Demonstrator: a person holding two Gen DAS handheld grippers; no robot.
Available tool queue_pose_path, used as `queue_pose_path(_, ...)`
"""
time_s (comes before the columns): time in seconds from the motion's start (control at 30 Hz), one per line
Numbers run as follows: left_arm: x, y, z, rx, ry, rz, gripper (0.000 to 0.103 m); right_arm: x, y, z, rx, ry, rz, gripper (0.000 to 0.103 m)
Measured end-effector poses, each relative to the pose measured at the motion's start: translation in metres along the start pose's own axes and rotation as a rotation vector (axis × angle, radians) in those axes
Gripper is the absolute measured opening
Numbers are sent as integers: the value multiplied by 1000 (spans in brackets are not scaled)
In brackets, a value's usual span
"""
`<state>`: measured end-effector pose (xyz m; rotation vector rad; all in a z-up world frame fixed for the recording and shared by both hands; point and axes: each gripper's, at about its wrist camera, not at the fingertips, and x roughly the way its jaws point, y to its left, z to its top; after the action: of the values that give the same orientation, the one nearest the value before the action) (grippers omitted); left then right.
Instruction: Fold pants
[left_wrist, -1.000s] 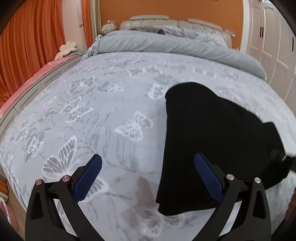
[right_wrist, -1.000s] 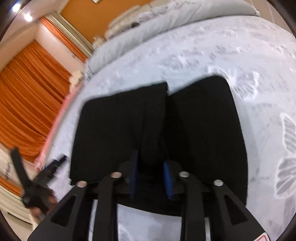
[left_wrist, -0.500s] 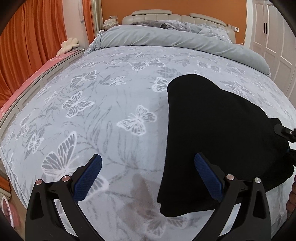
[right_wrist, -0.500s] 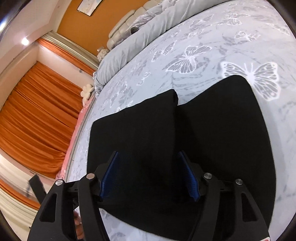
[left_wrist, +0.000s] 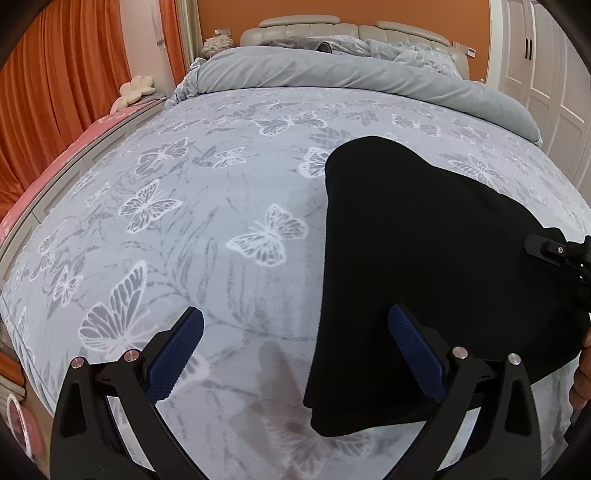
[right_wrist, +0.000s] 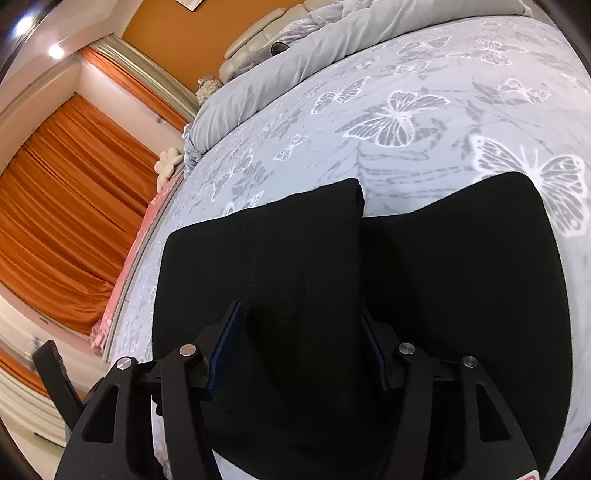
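Folded black pants (left_wrist: 424, 240) lie flat on the butterfly-print bedsheet (left_wrist: 221, 184), two folded sections side by side (right_wrist: 461, 277). My left gripper (left_wrist: 295, 315) is open wide just above the bed, its right finger over the pants' left edge. Low over the near part of the left section is my right gripper (right_wrist: 299, 314). Its jaws are closing with cloth lying between them, and the blue pads (right_wrist: 225, 343) do not press on it. The right gripper (left_wrist: 554, 251) also shows at the right edge of the left wrist view.
A rolled grey duvet (left_wrist: 351, 74) and the headboard lie at the far end of the bed. Orange curtains (left_wrist: 55, 92) and a pink bench (left_wrist: 74, 147) run along the left. White wardrobe doors (left_wrist: 546, 74) stand to the right. A person's hand (left_wrist: 583, 369) shows at the right edge.
My right gripper let go of the pinched fold of the pants, its jaws spread, and it drew back a little. The left gripper stayed open and still.
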<state>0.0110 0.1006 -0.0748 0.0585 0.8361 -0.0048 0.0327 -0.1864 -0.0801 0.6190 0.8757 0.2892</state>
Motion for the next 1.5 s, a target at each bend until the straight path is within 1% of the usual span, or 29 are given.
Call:
queue_pose_path(0.07, -1, 0, 0, -1, -2, -6, 98, -1, -3, -1, 13, -1, 3, 56)
queue_pose_path(0.1, -2, 1, 1, -3, -5, -12, 98, 0, -3, -1, 10, 0, 1, 49)
queue_pose_path(0.13, -3, 2, 1, -5, -7, -20, 98, 0, -2, -1, -3, 1, -23, 36)
queue_pose_path(0.17, -4, 2, 1, -6, -7, -28, 98, 0, -1, -1, 0, 11, -6, 34)
queue_pose_path(0.23, -5, 3, 2, -13, -6, -42, 98, -8, 5, -1, 11, 5, 86, 12)
queue_pose_path(0.27, -6, 5, 2, -19, -6, -58, 98, -19, 15, 0, -22, -22, 91, 12)
queue_pose_path(0.33, -10, 8, 3, -34, -19, -79, 98, -63, 44, 1, -133, -136, 91, 12)
queue_pose_path(0.4, -13, 9, 3, -32, -30, -99, 98, -91, 50, -1, -165, -185, 77, 12)
queue_pose_path(0.43, -15, 9, 3, -31, -35, -111, 98, -100, 46, -4, -180, -193, 31, 12)
queue_pose_path(0.47, -15, 8, 3, -28, -37, -120, 98, -99, 37, -7, -196, -174, -53, 14)
queue_pose_path(0.5, -15, 7, 3, -27, -34, -127, 98, -93, 28, -9, -194, -141, -96, 18)
queue_pose_path(0.57, -12, 3, 2, -23, -14, -149, 98, -66, -18, -18, -69, 0, -190, 19)
queue_pose_path(0.6, -11, 2, 2, -24, -5, -158, 98, -65, -41, -26, 43, 21, -144, 19)
queue_pose_path(0.67, -14, 0, -1, -22, -10, -172, 98, -87, -46, -28, 107, -44, -77, 24)
queue_pose_path(0.7, -15, -1, -1, -16, -14, -175, 98, -98, -43, -28, 92, -89, -84, 26)
queue_pose_path(0.73, -18, -3, -3, -6, -22, -186, 98, -113, -39, -31, 65, -150, -113, 33)
queue_pose_path(0.8, -24, -8, -5, 14, -39, -216, 98, -124, -38, -39, 78, -184, -138, 36)
queue_pose_path(0.83, -31, -13, -6, 34, -55, -246, 98, -129, -41, -47, 103, -191, -125, 36)
queue_pose_path(0.93, -49, -36, -8, 119, -93, -321, 98, -119, -50, -64, 163, -136, -61, 36)
queue_pose_path(1.0, -64, -62, -9, 212, -136, -363, 98, -111, -55, -58, 194, -98, -35, 36)
queue_pose_path(1.03, -68, -73, -11, 247, -151, -367, 98, -106, -52, -50, 178, -94, -3, 37)
queue_pose_path(1.07, -71, -87, -14, 287, -161, -367, 98, -102, -47, -41, 163, -88, -4, 40)
queue_pose_path(1.13, -71, -102, -20, 328, -164, -363, 98, -89, -42, -21, 130, -78, -51, 55)
queue_pose_path(1.27, -61, -112, -24, 336, -128, -371, 98, -49, -47, 18, 109, -18, -55, 57)
queue_pose_path(1.3, -57, -110, -24, 329, -123, -367, 98, -42, -49, 21, 101, 0, -48, 42)
queue_pose_path(1.33, -54, -107, -23, 314, -120, -358, 98, -30, -47, 27, 69, 34, -62, 15)
queue_pose_path(1.4, -47, -102, -21, 285, -109, -343, 98, -34, -35, 31, 29, 8, -39, 12)
queue_pose_path(1.43, -42, -96, -18, 264, -102, -337, 98, -54, -19, 33, -22, -63, -3, 12)
queue_pose_path(1.5, -35, -87, -17, 235, -92, -323, 98, -83, -4, 30, -90, -167, -15, 12)
